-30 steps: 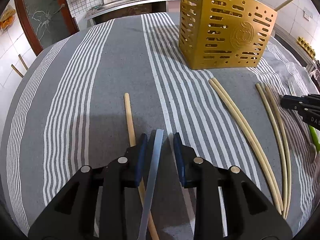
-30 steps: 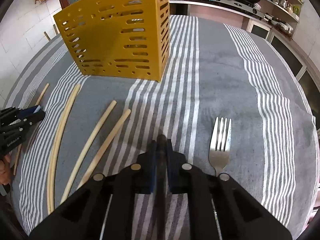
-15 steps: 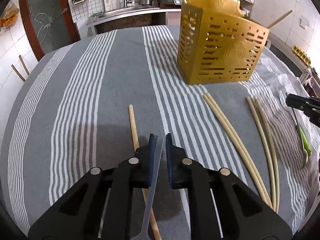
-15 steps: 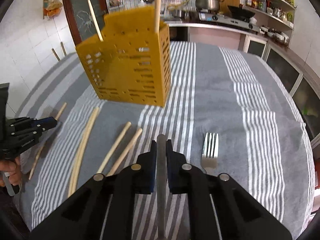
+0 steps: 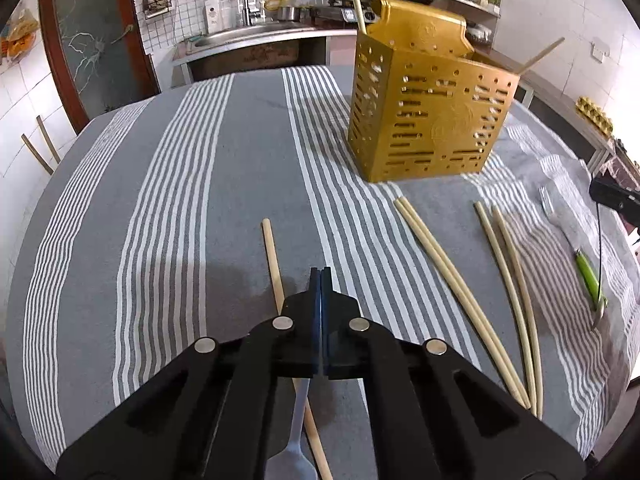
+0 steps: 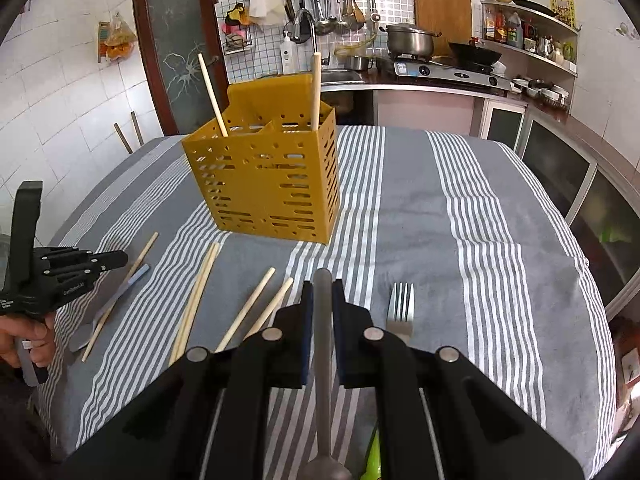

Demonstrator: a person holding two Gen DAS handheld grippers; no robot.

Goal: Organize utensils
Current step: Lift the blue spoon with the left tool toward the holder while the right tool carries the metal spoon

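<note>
My left gripper (image 5: 321, 276) is shut, its blue pads meeting with nothing seen between them. A blue-handled spoon (image 6: 120, 292) lies on the striped cloth just beneath it, beside a loose chopstick (image 5: 272, 256). My right gripper (image 6: 322, 288) is shut on the grey metal handle of a spoon (image 6: 322, 340), held above the cloth and pointing toward the yellow perforated holder (image 6: 272, 184). That holder (image 5: 428, 120) has two chopsticks standing in it. In the left wrist view the right gripper (image 5: 600, 194) shows at the right edge with the spoon hanging below it.
Several chopsticks (image 5: 452, 276) lie on the cloth in front of the holder. A green-handled fork (image 6: 401, 304) rests right of my right gripper. A hand (image 6: 24, 340) holds the left gripper at the table's left edge. Kitchen counter and stove stand behind.
The left jaws closed fully and rose slightly; the blue-handled spoon stayed on the cloth. The right gripper lifted with the metal spoon, bringing the holder's open top into view.
</note>
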